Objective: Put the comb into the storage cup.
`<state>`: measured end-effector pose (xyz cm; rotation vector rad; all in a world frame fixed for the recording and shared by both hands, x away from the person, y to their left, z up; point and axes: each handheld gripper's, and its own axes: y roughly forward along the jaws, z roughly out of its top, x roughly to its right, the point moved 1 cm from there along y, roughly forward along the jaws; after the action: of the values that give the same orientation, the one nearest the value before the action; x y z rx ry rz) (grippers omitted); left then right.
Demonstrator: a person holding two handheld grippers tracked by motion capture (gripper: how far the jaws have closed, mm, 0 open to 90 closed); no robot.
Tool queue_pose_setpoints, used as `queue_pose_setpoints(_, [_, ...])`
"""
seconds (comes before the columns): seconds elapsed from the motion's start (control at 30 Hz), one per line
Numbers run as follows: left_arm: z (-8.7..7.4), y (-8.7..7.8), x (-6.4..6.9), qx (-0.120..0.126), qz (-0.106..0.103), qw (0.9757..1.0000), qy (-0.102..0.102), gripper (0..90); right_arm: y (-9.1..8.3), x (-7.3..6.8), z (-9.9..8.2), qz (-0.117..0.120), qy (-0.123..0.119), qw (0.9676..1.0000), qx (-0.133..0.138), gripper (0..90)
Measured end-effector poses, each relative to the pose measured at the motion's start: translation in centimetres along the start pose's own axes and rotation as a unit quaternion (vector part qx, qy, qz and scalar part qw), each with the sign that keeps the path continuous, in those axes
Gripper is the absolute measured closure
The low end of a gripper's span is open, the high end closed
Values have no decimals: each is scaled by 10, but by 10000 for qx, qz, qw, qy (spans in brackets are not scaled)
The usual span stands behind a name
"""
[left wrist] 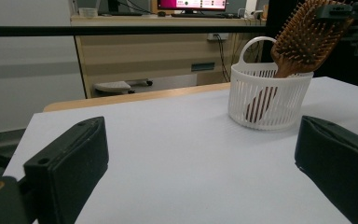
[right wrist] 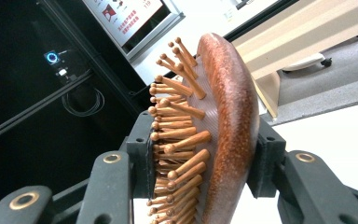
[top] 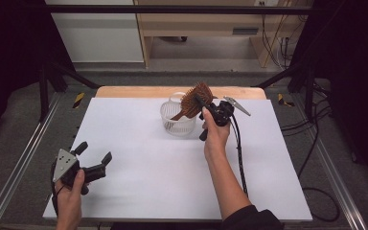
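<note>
A small white slatted basket (top: pixel 177 120) with a loop handle stands on the white counter (top: pixel 139 158), toward its far edge and near the middle. A wooden hairbrush (top: pixel 194 101) stands tilted in it: the handle end is down inside the basket, visible through the slats in the left gripper view, while the bristled head leans out above the rim, up and to the right. Nothing else can be made out in the basket.

The right claw (top: pixel 202 101) is clamped on the brush head. In the right gripper view one pad presses on the wooden bristle pins and the other on the smooth rounded back of the hairbrush (right wrist: pixel 223 130). The right hand (top: pixel 215 136) holds that gripper just beside the basket, on its right.

The left claw (top: pixel 94 154) rests at the near left corner of the counter, well apart from the basket, with its jaws spread wide and nothing between them. Its own camera looks across the bare counter at the basket (left wrist: pixel 270 100) and the hairbrush (left wrist: pixel 307 39).
</note>
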<state>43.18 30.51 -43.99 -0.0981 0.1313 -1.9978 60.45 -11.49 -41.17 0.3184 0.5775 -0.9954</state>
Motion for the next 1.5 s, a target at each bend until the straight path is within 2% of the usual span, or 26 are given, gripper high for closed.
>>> queue_pose_setpoints(0.63, [0, 0, 0, -4, -8, 10000, -7, 30, 1, 4, -1, -33, 42, 10000, -57, 529])
queue_pose_setpoints(1.5, [0, 1, 1, -11, -15, 10000, -3, 30, 1, 7, -2, 63, 47, 9999, -130, 524])
